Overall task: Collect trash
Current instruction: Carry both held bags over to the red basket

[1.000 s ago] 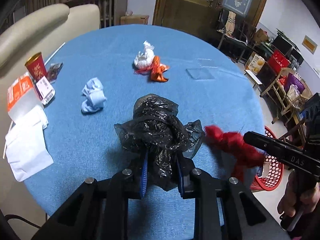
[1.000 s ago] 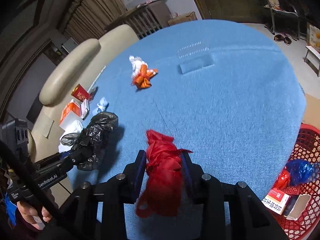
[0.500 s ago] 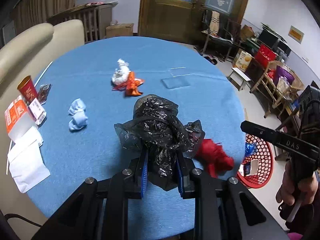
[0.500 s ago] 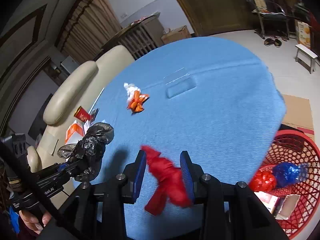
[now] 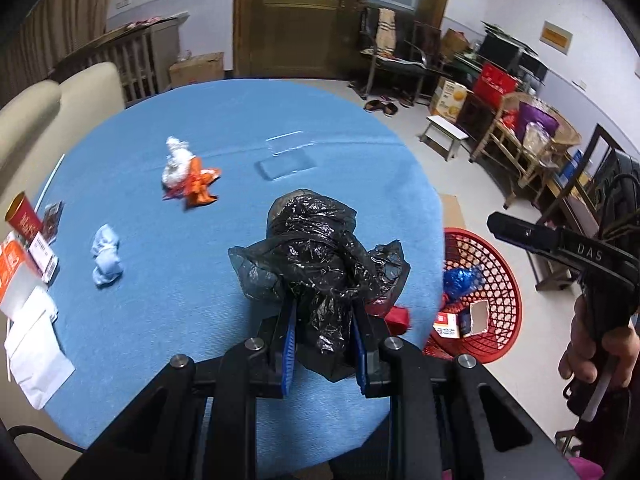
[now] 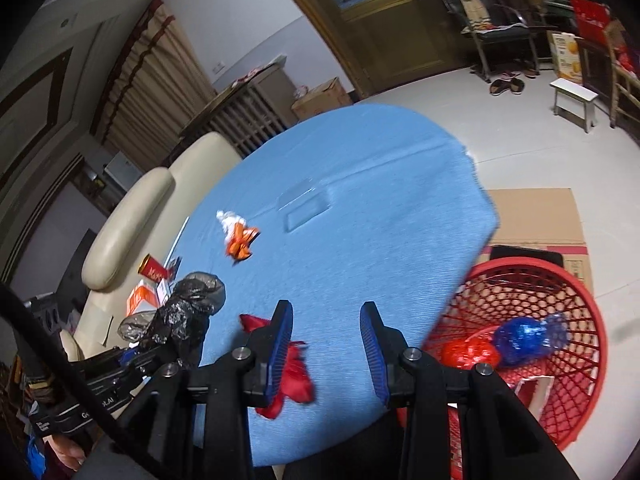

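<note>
My left gripper (image 5: 324, 316) is shut on a crumpled black plastic bag (image 5: 316, 264), held above the round blue table (image 5: 200, 128). My right gripper (image 6: 326, 344) is open and empty, above the table's near edge. A red plastic bag (image 6: 292, 376) lies on the cloth just below and left of the right gripper's left finger; it also shows in the left wrist view (image 5: 394, 316). A red mesh basket (image 6: 560, 320) stands on the floor to the right, holding a blue bag (image 6: 524, 336), a red bag and a box.
On the table lie a white and orange wad (image 5: 188, 176), a light blue wad (image 5: 106, 256), a clear plastic piece (image 5: 286, 166), white paper (image 5: 34, 348), an orange box and a red cup (image 5: 22, 220). A beige sofa stands left; cardboard lies on the floor.
My right gripper opened and let go of the red bag, which dropped onto the table's near edge. Both grippers rose and swung right toward the basket.
</note>
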Motion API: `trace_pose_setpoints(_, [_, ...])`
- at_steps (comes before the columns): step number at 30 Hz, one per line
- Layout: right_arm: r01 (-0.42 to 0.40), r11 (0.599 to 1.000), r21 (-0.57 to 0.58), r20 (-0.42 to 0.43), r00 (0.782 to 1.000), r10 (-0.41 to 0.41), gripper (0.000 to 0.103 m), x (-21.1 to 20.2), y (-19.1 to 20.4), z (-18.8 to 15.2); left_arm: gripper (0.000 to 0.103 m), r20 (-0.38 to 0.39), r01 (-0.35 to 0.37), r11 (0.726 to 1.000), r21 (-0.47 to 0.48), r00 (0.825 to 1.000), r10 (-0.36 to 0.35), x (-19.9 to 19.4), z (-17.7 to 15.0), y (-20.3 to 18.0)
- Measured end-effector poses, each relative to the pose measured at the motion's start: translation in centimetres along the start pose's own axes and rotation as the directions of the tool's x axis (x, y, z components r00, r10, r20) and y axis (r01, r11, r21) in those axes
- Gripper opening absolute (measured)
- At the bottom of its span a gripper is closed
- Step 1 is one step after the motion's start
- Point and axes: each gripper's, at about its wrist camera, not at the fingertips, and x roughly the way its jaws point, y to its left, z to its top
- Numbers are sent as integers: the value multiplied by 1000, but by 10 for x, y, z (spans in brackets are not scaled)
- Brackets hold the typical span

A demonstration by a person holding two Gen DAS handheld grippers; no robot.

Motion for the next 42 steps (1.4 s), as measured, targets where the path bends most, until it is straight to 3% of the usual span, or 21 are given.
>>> trace_pose_setpoints(8, [-73, 997, 34, -68, 995, 75, 40, 3, -7, -9, 25, 17, -17, 999, -43, 1000, 18, -4, 4, 8])
trace_pose_setpoints(10, [-99, 994, 49, -126, 987, 104, 50, 19, 2, -17, 25, 27, -32, 997, -64, 999, 34, -8, 3, 16])
trace_pose_setpoints(11, [-116, 991, 59, -146, 982, 123, 65, 27, 6, -20, 25, 32, -46, 996, -72, 998, 49, -10, 2, 20])
trace_pose_setpoints(13, [-137, 989, 48, -191, 971, 144, 68, 43, 18, -27, 25, 41, -73, 994, -87, 996, 77, -14, -1, 29])
trace_pose_setpoints(16, [-143, 990, -21, -263, 956, 132, 68, 71, 42, -37, 25, 47, -97, 987, -127, 994, 104, -19, -5, 46])
trace_pose_setpoints(20, [-95, 990, -105, -302, 951, 59, 68, 109, 62, -46, 25, 44, -108, 981, -164, 992, 117, -21, -12, 61])
trace_pose_setpoints(25, [-18, 980, -196, -323, 945, -47, 65, 141, 75, -55, 25, 33, -105, 977, -187, 993, 113, -21, -20, 71])
trace_pose_setpoints(28, [15, 970, -242, -300, 950, -90, 41, 144, 78, -60, 25, 31, -101, 976, -192, 994, 109, -20, -20, 73])
trace_pose_setpoints(29, [16, 970, -241, -297, 951, -89, 39, 143, 77, -60, 25, 30, -99, 976, -192, 994, 106, -20, -20, 73])
trace_pose_setpoints(38, [-18, 995, -98, -195, 981, -2, 38, 86, 38, -38, 25, 29, -68, 991, -116, 997, 72, -14, -16, 47])
trace_pose_setpoints(42, [-7, 999, -51, -137, 991, 0, 38, 54, 17, -29, 25, 30, -44, 997, -58, 998, 46, -12, -12, 26])
